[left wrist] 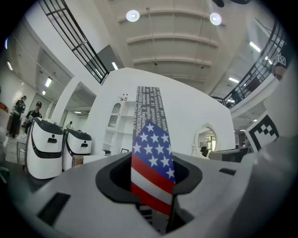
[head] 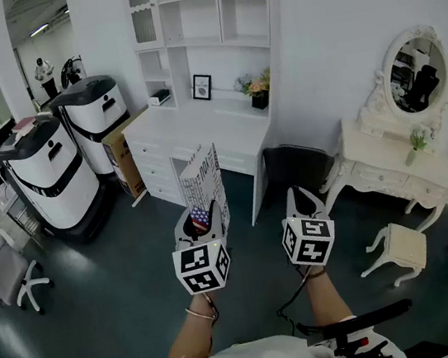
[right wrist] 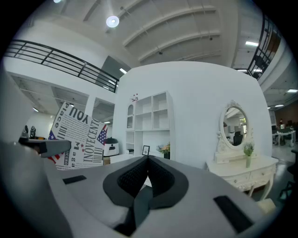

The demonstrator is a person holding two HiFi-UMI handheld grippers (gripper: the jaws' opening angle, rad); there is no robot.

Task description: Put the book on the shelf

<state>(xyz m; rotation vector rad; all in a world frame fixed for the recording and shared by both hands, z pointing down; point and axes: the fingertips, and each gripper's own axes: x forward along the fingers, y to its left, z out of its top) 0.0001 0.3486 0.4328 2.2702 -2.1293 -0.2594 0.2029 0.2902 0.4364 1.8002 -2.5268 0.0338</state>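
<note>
Two grippers reach forward at about the same height, side by side. The left gripper [head: 201,229] is clenched on the lower edge of a thin book [head: 204,179] with a black-and-white lettered cover and a stars-and-stripes patch; the book stands upright above the jaws, its narrow edge facing that gripper's own camera, probably so it can slide into a compartment standing. At three o'clock of it, the right gripper [head: 303,198] has its jaws pressed together on nothing; it looks kept free, perhaps to steady the book later. The tall white wooden shelf unit [head: 220,12] rises over a white desk [head: 199,123] at twelve o'clock, well apart from both grippers; its open compartments face the person. The book is therefore in the air and not yet on the shelf unit; I judge this the carrying stage, with the approach and placing yet to do.
</note>
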